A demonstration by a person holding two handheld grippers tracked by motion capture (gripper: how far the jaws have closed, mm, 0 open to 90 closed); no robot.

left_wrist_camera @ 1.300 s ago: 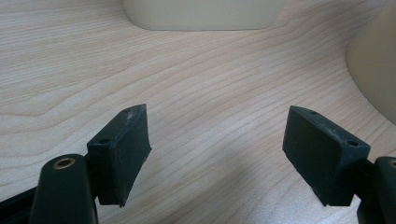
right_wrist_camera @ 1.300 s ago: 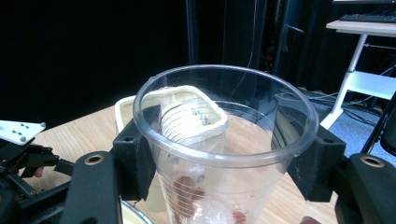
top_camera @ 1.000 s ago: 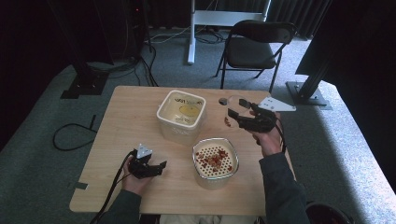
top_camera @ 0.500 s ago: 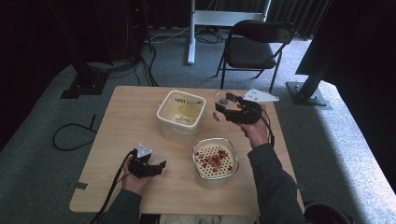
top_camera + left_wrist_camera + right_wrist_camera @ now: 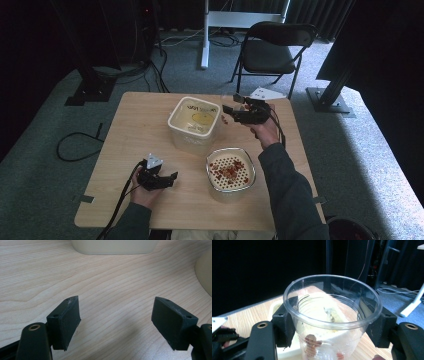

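Your right gripper (image 5: 329, 322) clamps the clear cup (image 5: 332, 320), red bits at its bottom, just right of the square tub (image 5: 194, 122). Risk: tipping early scatters bits onto the table (image 5: 130, 125). Left gripper (image 5: 116, 322) rests near the tub, part-open, empty.

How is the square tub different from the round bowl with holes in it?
The square tub has straight sides and rounded corners; the round bowl is a circle. The square tub holds something pale yellow, while the round bowl has a tray full of holes with reddish bits on it. The square tub sits farther from the person, the round bowl nearer. Both are cream-coloured and stand on the wooden table.
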